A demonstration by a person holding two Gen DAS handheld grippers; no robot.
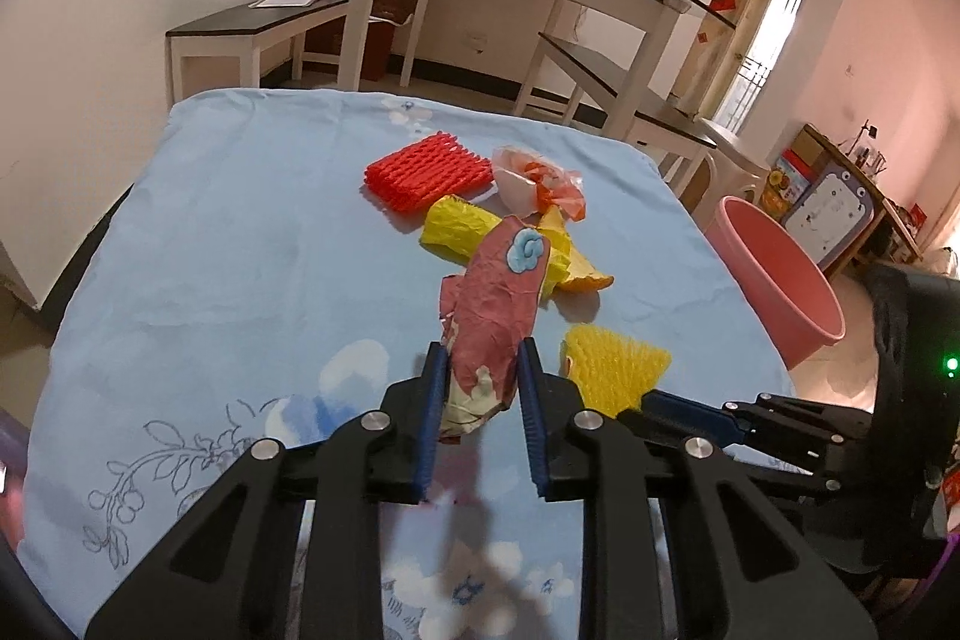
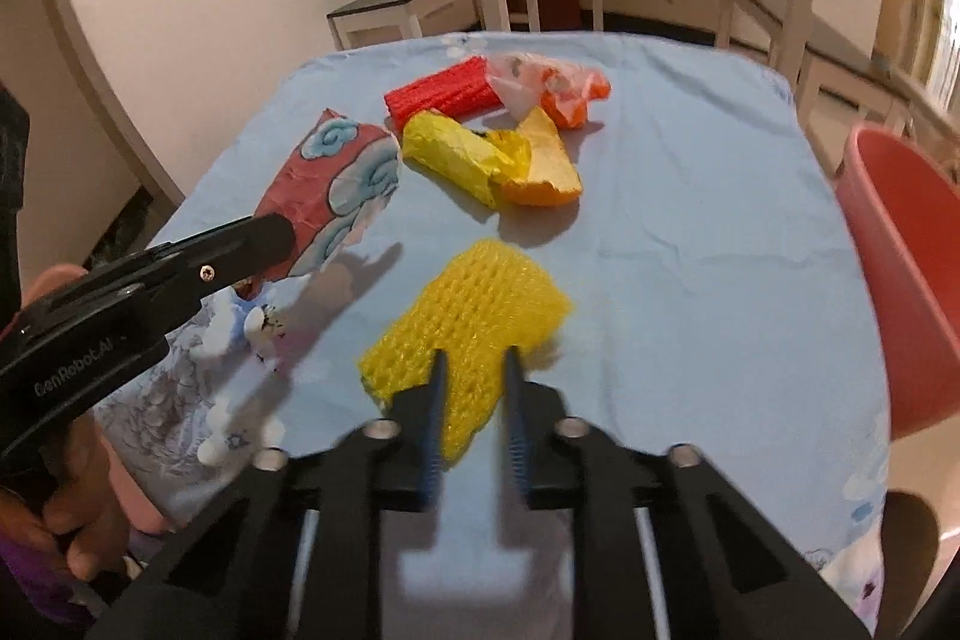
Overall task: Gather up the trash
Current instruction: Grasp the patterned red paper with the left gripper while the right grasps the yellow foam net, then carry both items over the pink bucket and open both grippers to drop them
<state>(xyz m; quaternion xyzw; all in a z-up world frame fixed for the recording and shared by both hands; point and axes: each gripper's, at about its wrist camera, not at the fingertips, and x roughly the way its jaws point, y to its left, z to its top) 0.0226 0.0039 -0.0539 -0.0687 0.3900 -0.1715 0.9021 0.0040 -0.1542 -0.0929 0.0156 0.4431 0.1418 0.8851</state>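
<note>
Trash lies scattered on a surface [image 1: 240, 232] draped in a pale blue flower-printed cloth. The left tool [image 1: 483, 388] has its blue-padded fingers closed on a crumpled red paper wrapper with blue cloud patterns [image 1: 498, 304], which it holds lifted off the cloth; in the right wrist view the same wrapper [image 2: 336, 190] juts from the tip of the left tool [image 2: 264, 244] and casts a shadow on the cloth below. The right tool [image 2: 474, 400] has its fingers pressed against either side of a yellow foam mesh fruit sleeve [image 2: 474, 316], gripping the sleeve's near end while the rest of it lies on the cloth. In the left wrist view this sleeve [image 1: 618, 364] sits just right of the left tool, with the right tool's arm reaching in from the right.

Farther back on the cloth is a loose cluster: a red foam mesh sleeve [image 1: 429, 172], a clear plastic bag with orange scraps inside [image 1: 537, 184] just beside it, a crumpled yellow plastic bag [image 1: 462, 232] in front of them, and an orange-yellow piece of fruit peel [image 1: 585, 271] touching the yellow bag. A pink plastic basin [image 1: 780, 280] stands off the right edge of the surface.
</note>
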